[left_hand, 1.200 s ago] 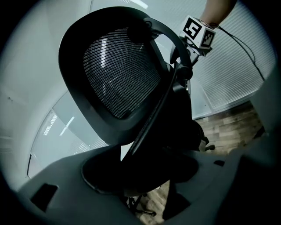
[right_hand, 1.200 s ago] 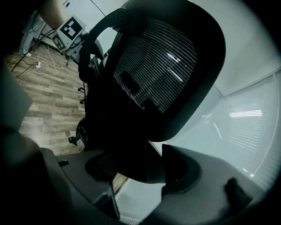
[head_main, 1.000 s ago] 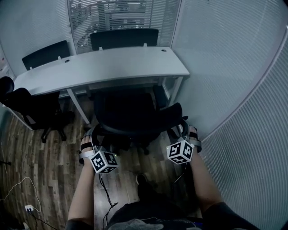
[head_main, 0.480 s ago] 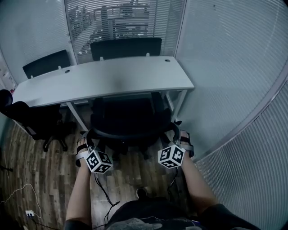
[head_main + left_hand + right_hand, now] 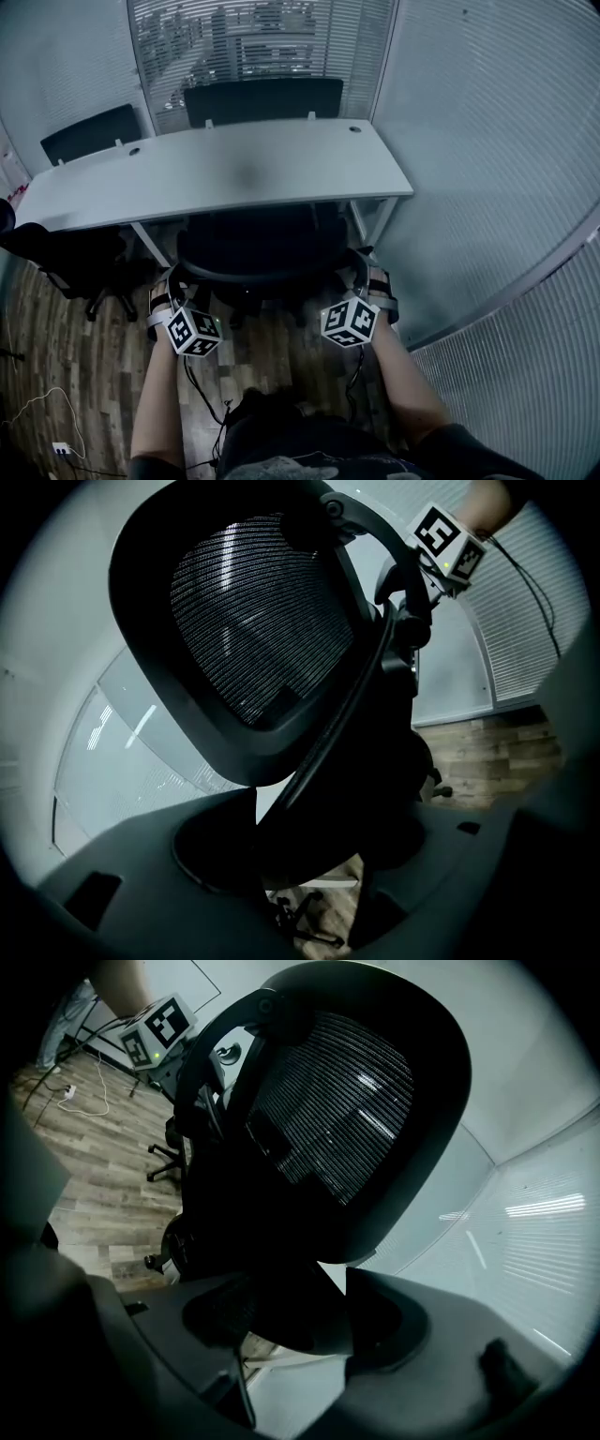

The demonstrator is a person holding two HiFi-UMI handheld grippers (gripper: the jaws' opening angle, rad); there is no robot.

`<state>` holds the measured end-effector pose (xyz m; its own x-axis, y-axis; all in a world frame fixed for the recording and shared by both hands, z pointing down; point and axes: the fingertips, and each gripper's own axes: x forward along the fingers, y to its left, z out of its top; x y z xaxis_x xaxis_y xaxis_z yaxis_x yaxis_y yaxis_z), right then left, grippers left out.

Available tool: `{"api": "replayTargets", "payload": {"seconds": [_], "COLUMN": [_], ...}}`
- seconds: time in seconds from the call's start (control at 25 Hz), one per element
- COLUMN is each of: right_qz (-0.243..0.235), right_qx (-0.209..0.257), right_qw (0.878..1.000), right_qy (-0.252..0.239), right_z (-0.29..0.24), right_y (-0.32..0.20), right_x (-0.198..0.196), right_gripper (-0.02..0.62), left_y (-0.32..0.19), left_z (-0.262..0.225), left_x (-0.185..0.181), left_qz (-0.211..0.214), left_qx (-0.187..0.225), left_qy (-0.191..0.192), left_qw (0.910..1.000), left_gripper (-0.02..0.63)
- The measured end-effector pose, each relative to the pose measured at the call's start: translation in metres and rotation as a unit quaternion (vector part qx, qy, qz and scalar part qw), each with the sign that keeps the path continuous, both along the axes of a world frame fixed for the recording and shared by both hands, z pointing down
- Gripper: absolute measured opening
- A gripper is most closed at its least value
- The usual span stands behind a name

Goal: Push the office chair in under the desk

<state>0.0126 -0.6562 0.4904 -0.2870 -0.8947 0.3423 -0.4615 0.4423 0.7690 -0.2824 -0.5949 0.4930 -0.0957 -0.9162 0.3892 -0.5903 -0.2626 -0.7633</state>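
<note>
Gripping the chair (image 5: 258, 246), seemingly, are left tongs (image 5: 176, 281) and right tongs (image 5: 362, 272).

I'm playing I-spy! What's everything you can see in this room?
desk: one, white, middle
office chair: one, black, partly under the desk
other chairs: three, black, two behind desk, one at its left end
blinds: one set, grey, behind desk
floor: one, brown wood, underneath
cable: one, white, floor near left
left gripper: one, black, fingers shut on chair back's left edge
right gripper: one, black, fingers shut on its right edge
forearms: two, bare, bottom
</note>
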Motion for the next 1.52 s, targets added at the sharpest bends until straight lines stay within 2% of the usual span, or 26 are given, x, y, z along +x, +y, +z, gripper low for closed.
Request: {"api": "replayTargets", "payload": {"seconds": [0.2,0.44,0.88,1.28,1.52], "right_qz": [-0.001,0.006,0.016,0.025,0.016], "right_qx": [0.005,-0.009,-0.007,-0.008,0.007], "right_qw": [1.0,1.0,1.0,1.0,1.0], "right_qy": [-0.001,0.006,0.008,0.009,-0.003], "right_z": [-0.001,0.006,-0.001,-0.001,0.001], "right_y": [-0.043,-0.094,-0.186,-0.224,-0.225], "right_x": [-0.015,-0.031,-0.066,-0.076,-0.084], "right_gripper": [0.279,0.279,0.279,0.279,0.279], "left_y": [-0.04,-0.09,-0.181,-0.219,-0.227], "left_z": [-0.001,0.005,-0.001,-0.001,0.002], "left_x": [-0.014,-0.029,-0.064,-0.075,-0.084], "left_qz": [0.006,0.01,0.016,0.014,0.014], "left_qx": [0.015,0.006,0.003,0.003,-0.001], "left_qy": [-0.001,-0.001,0.002,0.001,-0.002], "left_qw": [0.9999,0.9999,0.9999,0.9999,0.9999], "left_gripper": [0.293,0.293,0.293,0.293,0.293]}}
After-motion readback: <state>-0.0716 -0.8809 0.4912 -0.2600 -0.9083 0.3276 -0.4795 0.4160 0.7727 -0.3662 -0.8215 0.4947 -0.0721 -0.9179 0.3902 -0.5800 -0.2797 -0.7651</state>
